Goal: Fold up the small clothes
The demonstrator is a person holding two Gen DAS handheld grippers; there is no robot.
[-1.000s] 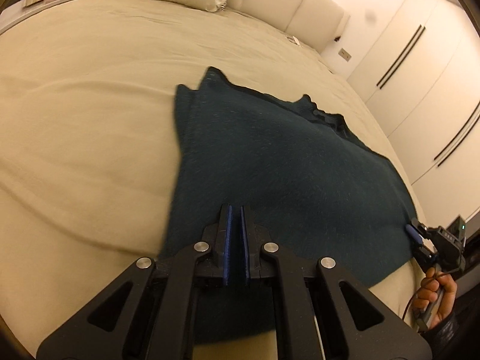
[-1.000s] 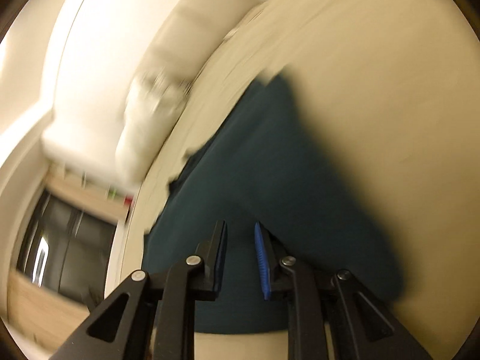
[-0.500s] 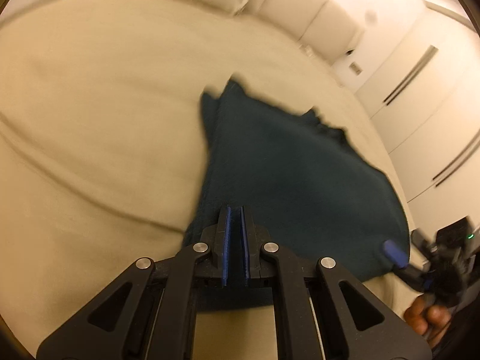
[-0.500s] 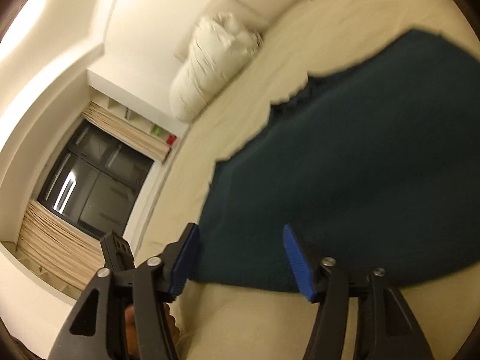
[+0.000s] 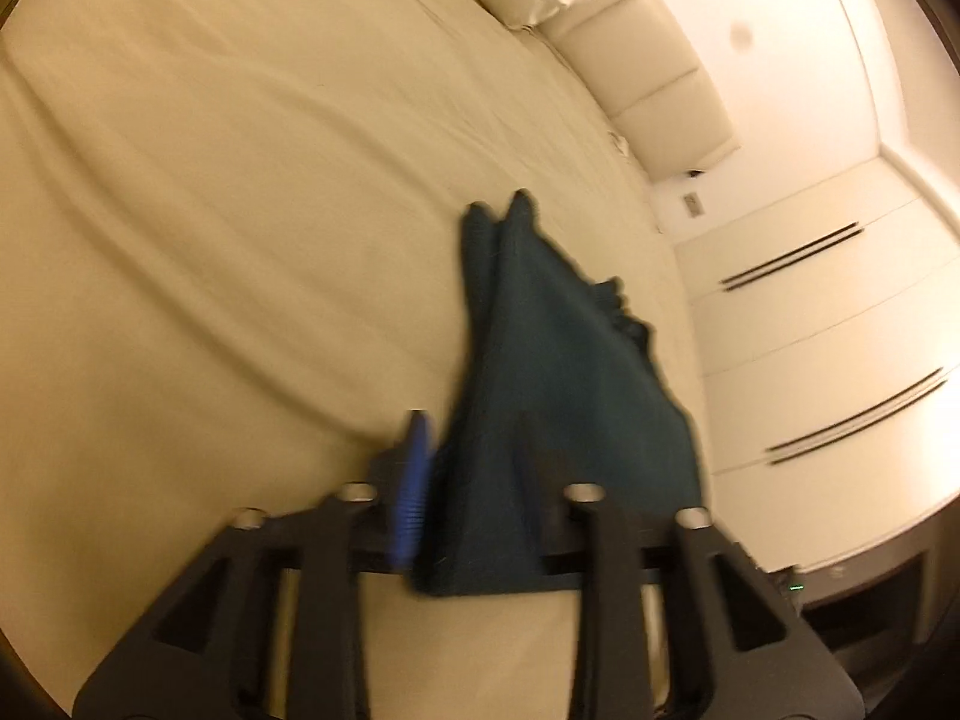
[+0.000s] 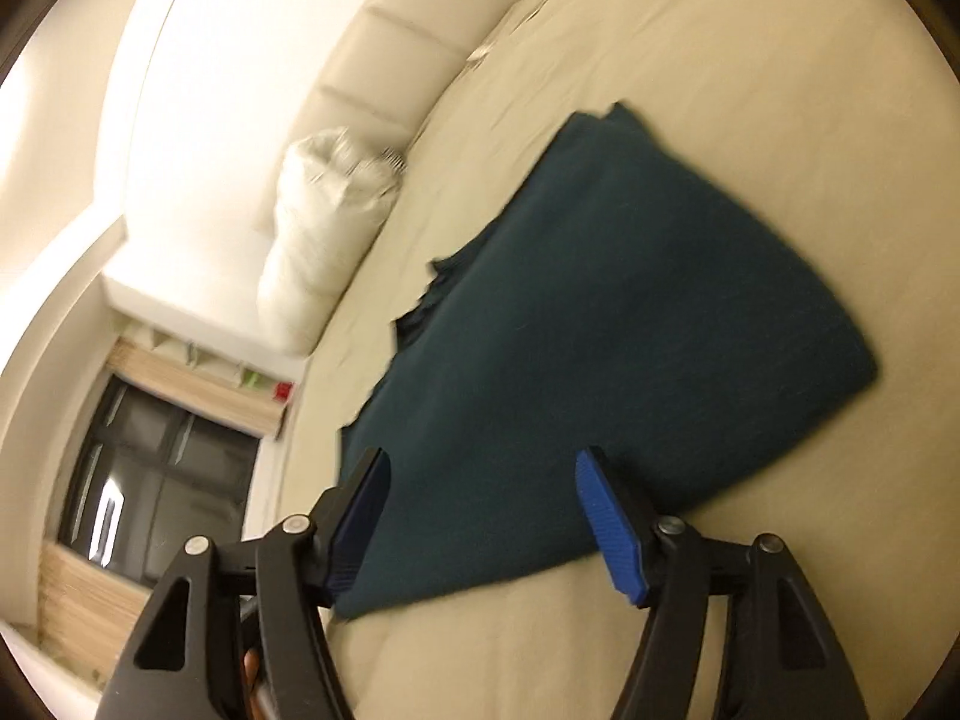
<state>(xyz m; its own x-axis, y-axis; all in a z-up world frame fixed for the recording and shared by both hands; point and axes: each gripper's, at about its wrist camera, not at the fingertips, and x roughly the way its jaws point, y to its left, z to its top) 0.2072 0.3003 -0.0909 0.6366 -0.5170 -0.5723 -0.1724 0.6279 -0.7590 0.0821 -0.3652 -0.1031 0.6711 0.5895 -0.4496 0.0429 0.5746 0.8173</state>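
Cloth (image 6: 606, 348): dark teal knit, folded, flat on the bed; one long edge ragged with layered ends, the near edge straight. In the left wrist view (image 5: 558, 396) it runs away from the camera as a narrow wedge with two pointed corners at its far end.

Bed (image 6: 750, 60): cream sheet, shallow creases; the cloth sits near its foot edge (the rest of the sheet is bare).

Left gripper (image 5: 474, 468): black frame, blue pads; jaws opening. The near corner of the cloth lies in the gap. The left pad (image 5: 411, 498) stands just beside the cloth's edge; the right finger is dark against the cloth and blurred, so contact there cannot be told, though no pinch shows.

Right gripper (image 6: 480, 516): black frame, blue pads; jaws opening, set wide. The cloth's near edge lies under and between them, both pads (image 6: 609, 525) clear of it.

Hand (image 6: 252, 669): a sliver of fingers seen low behind the right gripper's frame.

Pillow (image 6: 324, 228): white, crumpled, at the head of the bed against the headboard.

Headboard (image 6: 384, 42): cream, padded in panels.

Wardrobe (image 5: 828, 360): white doors with long dark handles, past the bed's right side in the left wrist view.

Window (image 6: 156, 474): dark panes, pale wood frame, at the left of the right wrist view.
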